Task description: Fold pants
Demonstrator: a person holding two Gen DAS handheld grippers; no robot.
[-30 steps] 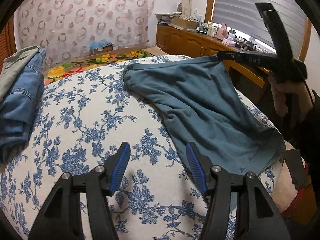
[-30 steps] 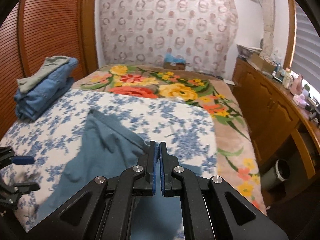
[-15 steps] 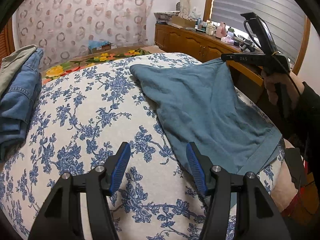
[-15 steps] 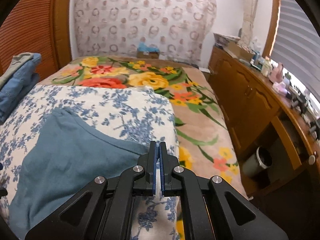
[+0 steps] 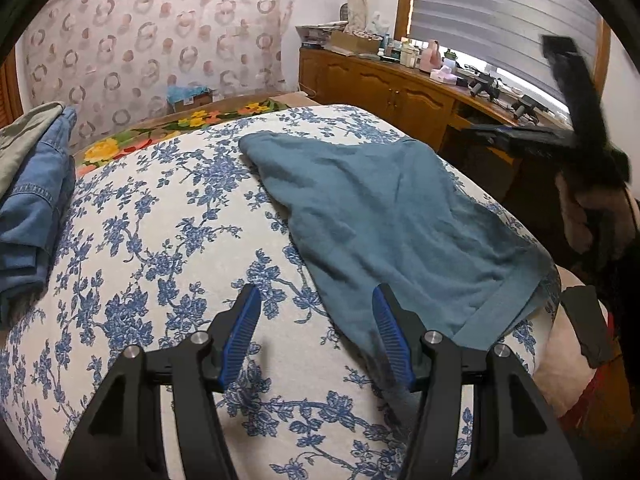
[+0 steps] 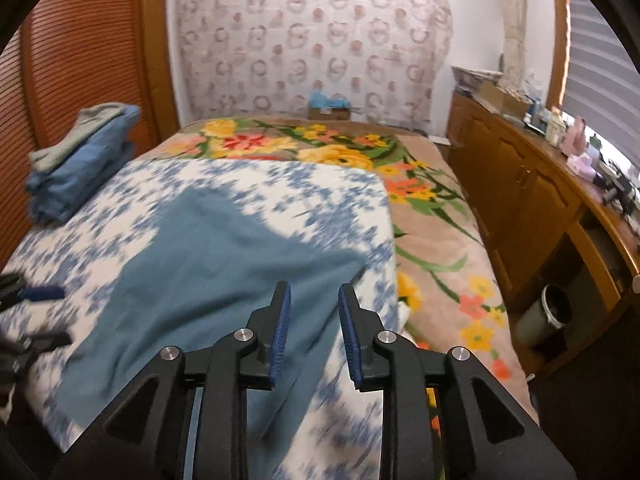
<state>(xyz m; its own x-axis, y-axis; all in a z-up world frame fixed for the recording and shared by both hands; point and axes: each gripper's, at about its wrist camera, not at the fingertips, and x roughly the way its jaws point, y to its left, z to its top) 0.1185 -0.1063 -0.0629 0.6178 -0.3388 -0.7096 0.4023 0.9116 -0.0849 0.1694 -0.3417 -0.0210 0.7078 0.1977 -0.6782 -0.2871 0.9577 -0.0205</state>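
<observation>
The teal pants point(image 5: 384, 216) lie spread across the middle and right of the blue-flowered white quilt point(image 5: 160, 240). At the lower centre of the left wrist view, the left gripper point(image 5: 316, 332) hovers with jaws apart and empty, its right finger over the pants' near edge. In the right wrist view the right gripper point(image 6: 312, 320) is opening above the pants, nothing pinched between its blue pads. Folded denim point(image 6: 76, 168) sits at the left

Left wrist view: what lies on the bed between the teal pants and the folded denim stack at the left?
Only bare blue-flowered bedspread lies between the teal pants and the folded denim stack, as the left wrist view shows.
</observation>
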